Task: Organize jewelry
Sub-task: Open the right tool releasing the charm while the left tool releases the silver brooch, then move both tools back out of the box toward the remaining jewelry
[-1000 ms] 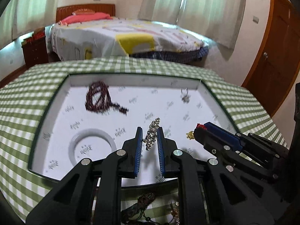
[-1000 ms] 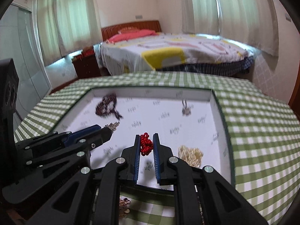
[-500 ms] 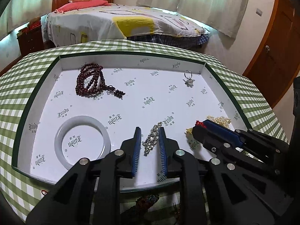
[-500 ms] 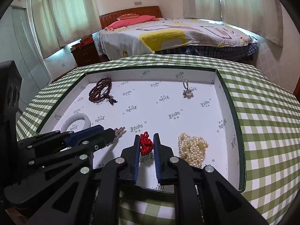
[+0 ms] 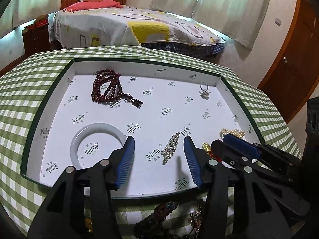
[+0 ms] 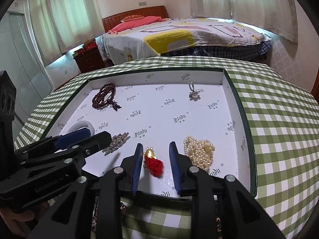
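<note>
The rhinestone bracelet lies flat on the white tray floor, between the spread fingers of the left tool, untouched. The red-cord gold charm lies likewise inside the gaping right tool, just beside a pearl heap. Farther back sit dark beads, a white bangle and a ring. The tray rests on the green-checked tabletop.

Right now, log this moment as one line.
left gripper: open | silver rhinestone clip: in box | right gripper: open | red tassel charm: in box
</note>
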A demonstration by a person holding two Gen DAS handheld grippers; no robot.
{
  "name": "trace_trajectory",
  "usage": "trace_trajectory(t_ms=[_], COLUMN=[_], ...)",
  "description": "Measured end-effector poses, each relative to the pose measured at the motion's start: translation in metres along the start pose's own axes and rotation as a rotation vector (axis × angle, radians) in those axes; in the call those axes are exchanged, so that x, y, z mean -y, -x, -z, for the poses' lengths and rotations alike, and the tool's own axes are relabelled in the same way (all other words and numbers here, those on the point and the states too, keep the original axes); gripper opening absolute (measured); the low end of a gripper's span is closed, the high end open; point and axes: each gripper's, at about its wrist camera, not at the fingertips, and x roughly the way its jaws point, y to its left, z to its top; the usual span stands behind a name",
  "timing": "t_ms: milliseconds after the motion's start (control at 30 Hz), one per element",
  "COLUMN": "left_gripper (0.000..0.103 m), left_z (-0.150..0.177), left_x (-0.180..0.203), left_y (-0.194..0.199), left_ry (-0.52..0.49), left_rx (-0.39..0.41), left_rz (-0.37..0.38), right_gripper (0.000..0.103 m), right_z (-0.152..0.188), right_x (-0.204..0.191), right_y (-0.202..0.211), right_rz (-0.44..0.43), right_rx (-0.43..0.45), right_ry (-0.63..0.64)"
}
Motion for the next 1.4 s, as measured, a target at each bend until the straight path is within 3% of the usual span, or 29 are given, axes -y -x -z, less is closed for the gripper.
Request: trace_trajectory(t_ms=[300,767,1300,1400], left_gripper=[0.055,0.062,0.062,0.063], left_z=[-0.001,0.007,0.054,0.063], left_x=[0.004,0.002,-0.014,-0.021], left_y=[0.025,0.101,0.134,0.137], left_ry=[-0.023,-0.096,-0.075,-0.056], left_rx=[0.073,0.251,0.217,0.206], left_rz=[-0.01,-0.12,-0.18,-0.191], right_gripper=[0.028,0.034,0.035,0.039], right_z=[-0.003,0.003,0.041,0.047], right_x=[-0.002,-0.014,-0.02,-0.02], right_y=[0.019,0.068,0.096,0.101], right_rz=[0.014,0.05,0.064,0.072], right_rx=[0.05,0.135,0.125,0.13], right_ry=[0.001,0.018,0.012,0.01])
